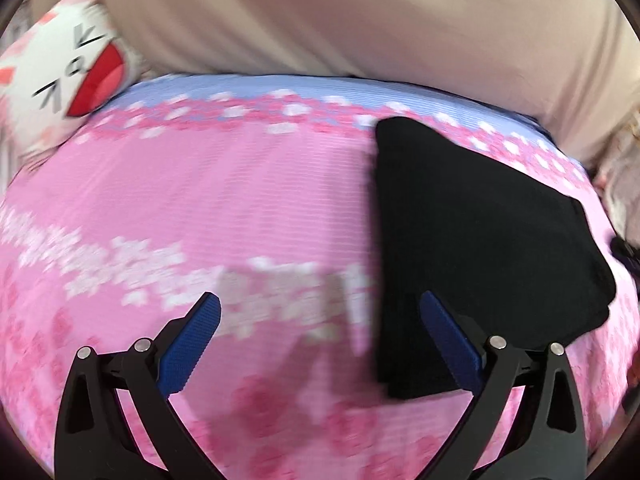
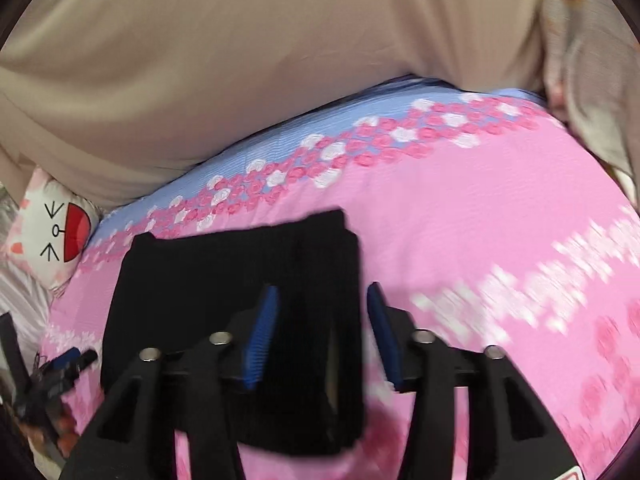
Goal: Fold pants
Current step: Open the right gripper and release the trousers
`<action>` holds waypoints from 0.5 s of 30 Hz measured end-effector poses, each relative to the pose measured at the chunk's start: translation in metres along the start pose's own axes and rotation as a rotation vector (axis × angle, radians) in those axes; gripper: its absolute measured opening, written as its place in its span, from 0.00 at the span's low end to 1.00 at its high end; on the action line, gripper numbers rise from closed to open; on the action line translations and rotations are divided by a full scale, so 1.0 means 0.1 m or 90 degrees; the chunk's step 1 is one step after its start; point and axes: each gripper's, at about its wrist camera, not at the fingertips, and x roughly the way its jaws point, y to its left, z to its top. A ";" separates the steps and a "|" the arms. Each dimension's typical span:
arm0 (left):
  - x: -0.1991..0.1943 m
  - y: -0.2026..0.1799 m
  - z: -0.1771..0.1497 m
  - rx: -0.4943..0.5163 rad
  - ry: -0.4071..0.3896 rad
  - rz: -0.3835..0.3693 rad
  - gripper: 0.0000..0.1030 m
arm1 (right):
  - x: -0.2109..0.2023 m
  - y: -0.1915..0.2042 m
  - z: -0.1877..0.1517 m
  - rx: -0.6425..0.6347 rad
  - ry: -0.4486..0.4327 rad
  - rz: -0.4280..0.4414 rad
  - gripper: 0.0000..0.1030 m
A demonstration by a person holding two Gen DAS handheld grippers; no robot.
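The right gripper (image 2: 322,328) stands with its blue-padded jaws apart over the folded black pants (image 2: 240,280) — not pressing the cloth. The left gripper (image 1: 320,332) is spread wide, empty. The pants lie on the pink flowered bedspread (image 1: 200,200), near its blue edge.

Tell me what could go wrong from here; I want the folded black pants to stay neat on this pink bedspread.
1. The right gripper is open, yet the folded black pants lie between its fingers; pulling away could drag the top layer open.
2. The left gripper is open beside the pants' edge and could snag it.
3. The pink bedspread looks soft, so the stack may slump.
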 end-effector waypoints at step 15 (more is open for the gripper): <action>0.17 -0.33 -0.13 -0.014 0.086 -0.104 0.95 | -0.19 -0.38 -0.74 0.084 0.056 0.142 0.74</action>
